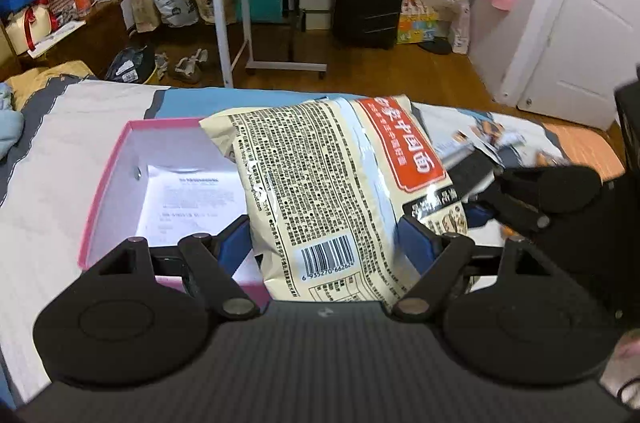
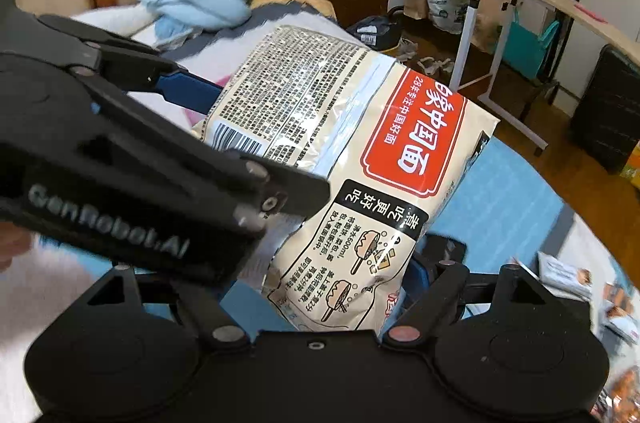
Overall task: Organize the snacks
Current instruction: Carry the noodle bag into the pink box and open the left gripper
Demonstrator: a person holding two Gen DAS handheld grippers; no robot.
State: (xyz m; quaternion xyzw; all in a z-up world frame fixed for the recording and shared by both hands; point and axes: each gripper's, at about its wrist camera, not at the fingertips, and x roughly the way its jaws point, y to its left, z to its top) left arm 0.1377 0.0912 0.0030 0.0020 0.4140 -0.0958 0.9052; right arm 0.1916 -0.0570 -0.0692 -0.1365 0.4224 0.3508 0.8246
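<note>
Left wrist view: noodle packet (image 1: 332, 191) clamped between left gripper (image 1: 326, 243) pads, lifted above pink box (image 1: 108, 179) on bed (image 1: 60, 143); right gripper (image 2: 348, 283) clamps its other end.

Noodle pack (image 2: 340, 151) gripped betw both grippers: right (image 2: 332, 287) at bottom, left (image 2: 224, 127) on barcode side, above bed (image 2: 500, 191).

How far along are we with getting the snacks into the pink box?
Nothing is boxed yet: the pink box holds only a printed sheet. In hand: both the left gripper and right gripper grip the noodle bag. Left: smaller packets lie on the bed.
</note>
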